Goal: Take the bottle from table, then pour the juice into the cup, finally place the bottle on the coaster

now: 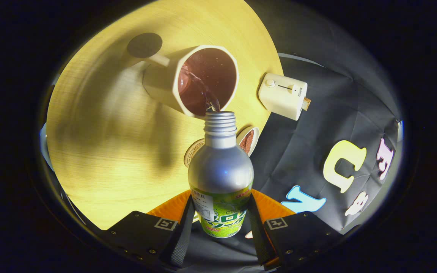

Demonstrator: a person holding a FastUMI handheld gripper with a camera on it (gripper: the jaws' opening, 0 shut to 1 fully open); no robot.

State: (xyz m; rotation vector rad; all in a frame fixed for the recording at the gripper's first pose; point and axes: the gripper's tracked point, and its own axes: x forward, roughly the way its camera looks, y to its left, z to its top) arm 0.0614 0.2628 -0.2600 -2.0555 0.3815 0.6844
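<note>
My gripper (220,222) is shut on a silver bottle (220,167) with a green label, both fingers pressing its lower body. The bottle is tipped forward, its threaded open mouth aimed at a cream faceted cup (188,79) with a handle, just beyond the fingers on the wooden table (108,144). A thin stream of juice (203,89) runs from the mouth into the cup, which holds dark liquid. A round coaster (194,149) lies partly hidden behind the bottle's shoulder.
A cream box-shaped device (283,95) with a knob sits near the table's edge, right of the cup. A small dish (248,140) with brown contents peeks out beside the bottle. An orange plate (269,206) lies under the fingers. A dark round object (144,44) lies beyond the cup.
</note>
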